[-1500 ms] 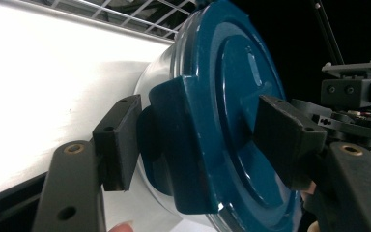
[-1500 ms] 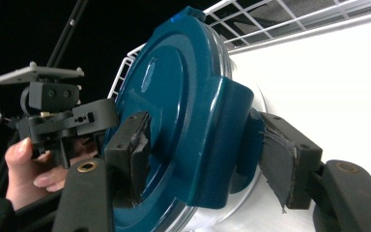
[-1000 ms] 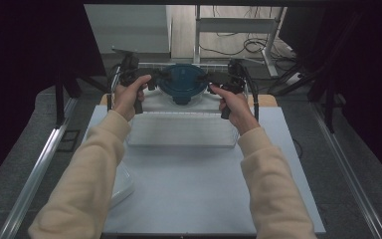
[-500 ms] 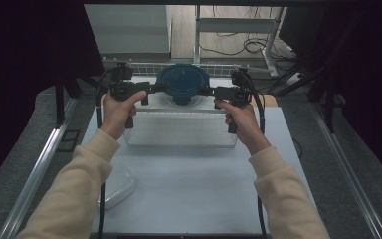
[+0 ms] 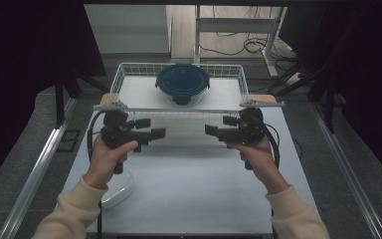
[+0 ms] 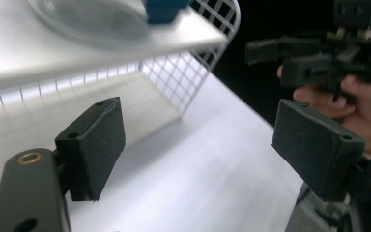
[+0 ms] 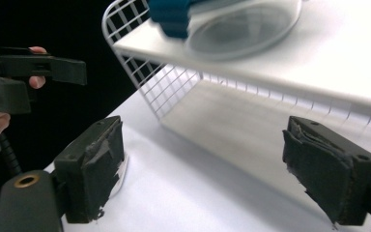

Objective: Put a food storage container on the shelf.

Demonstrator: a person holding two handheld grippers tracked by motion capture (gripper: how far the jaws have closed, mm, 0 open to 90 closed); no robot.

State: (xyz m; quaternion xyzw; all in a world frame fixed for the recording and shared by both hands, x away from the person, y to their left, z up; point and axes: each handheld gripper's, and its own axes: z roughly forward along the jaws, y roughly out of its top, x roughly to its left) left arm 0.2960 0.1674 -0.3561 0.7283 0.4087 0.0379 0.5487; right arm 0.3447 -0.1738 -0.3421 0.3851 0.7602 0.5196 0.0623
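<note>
While both hands hover over the white table (image 5: 189,199), the left gripper (image 5: 151,133) and the right gripper (image 5: 213,131) point inward at each other above the table's middle, well apart, each with nothing between its jaws. Seen along its own jaws in the left gripper view, the left gripper (image 6: 198,145) has its black pads (image 6: 99,145) spread wide with bare tabletop between them. In the right gripper view the right gripper (image 7: 200,164) likewise stands apart; its worn pads (image 7: 94,164) hold nothing, though its jaws have just been closing a little.

A round clear container with a dark blue clip lid (image 5: 182,82) sits inside the white wire basket (image 5: 129,74) at the table's far edge, near the middle of the basket's far side, clear of both grippers. The basket's near rail runs just beyond the two grippers. A clear rounded lid or dish (image 5: 119,191) lies at the table's left edge, partly under the left hand (image 5: 107,159). The right hand (image 5: 258,157) grips its handle near the right edge.
</note>
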